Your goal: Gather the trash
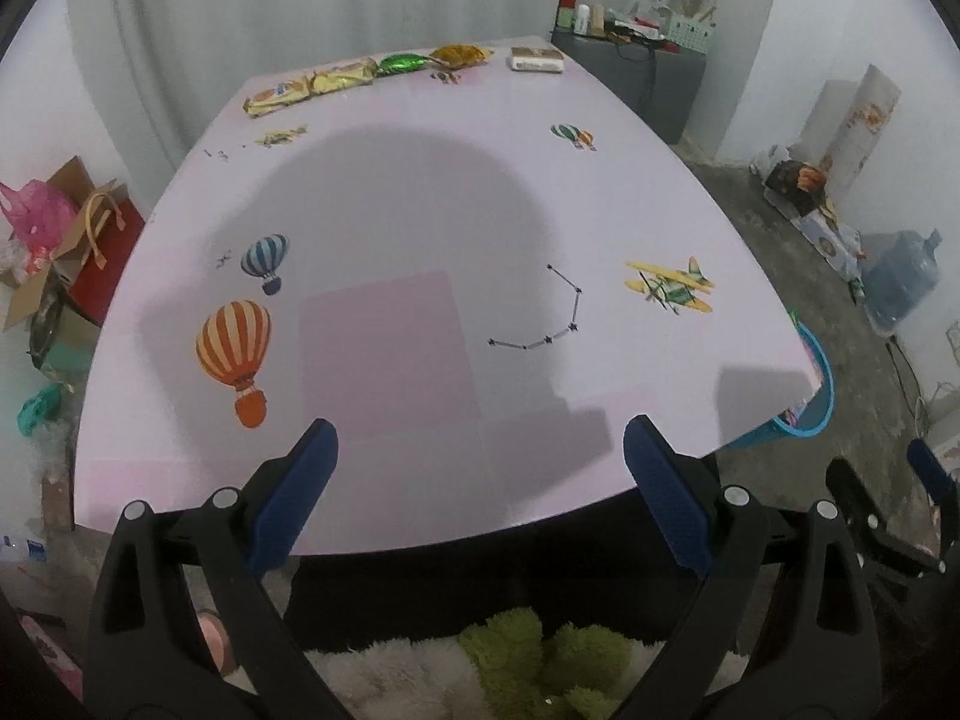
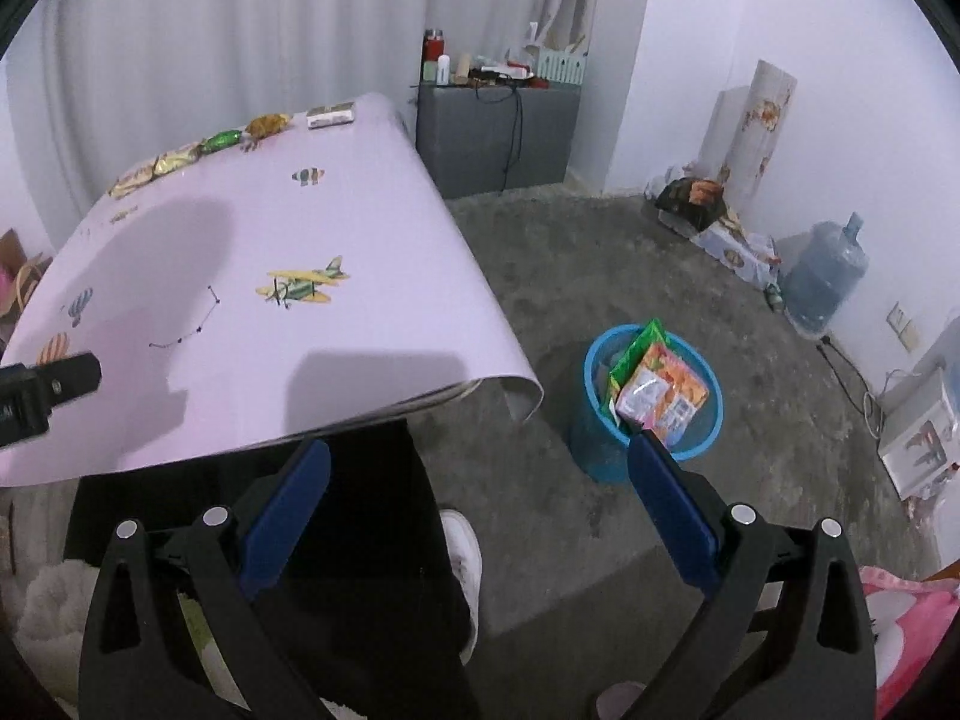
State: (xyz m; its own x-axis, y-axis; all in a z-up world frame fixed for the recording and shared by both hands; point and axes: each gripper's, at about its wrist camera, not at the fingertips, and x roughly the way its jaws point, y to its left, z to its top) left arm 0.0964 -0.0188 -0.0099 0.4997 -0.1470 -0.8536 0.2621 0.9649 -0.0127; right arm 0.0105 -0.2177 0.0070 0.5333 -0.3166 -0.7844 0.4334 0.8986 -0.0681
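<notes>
Step looks like between-pickups: right gripper (image 2: 480,504) spread wide and empty beside the round blue plastic bin (image 2: 606,426), crumpled snack packets (image 2: 657,393) already inside; left gripper (image 1: 480,480) also wide, nothing between its pads; remaining wrappers (image 1: 312,87) line the far edge of the pale pink table (image 1: 420,192), well apart from both claws; next move, I'd judge: reach across and grab one.

Bin (image 2: 606,456): blue, round, upright on the floor just ahead of your right gripper's (image 2: 480,462) right finger, beside the table corner.
Bin contents: a green packet (image 2: 636,354) and an orange-pink packet (image 2: 663,396) stand tilted inside, tops above the rim.
Wrappers left: yellow wrappers (image 1: 312,87), green wrapper (image 1: 402,64), brown wrapper (image 1: 459,55) and a small box (image 1: 536,60) lie in a row along the table's far edge, well ahead of your left gripper (image 1: 480,456).
</notes>
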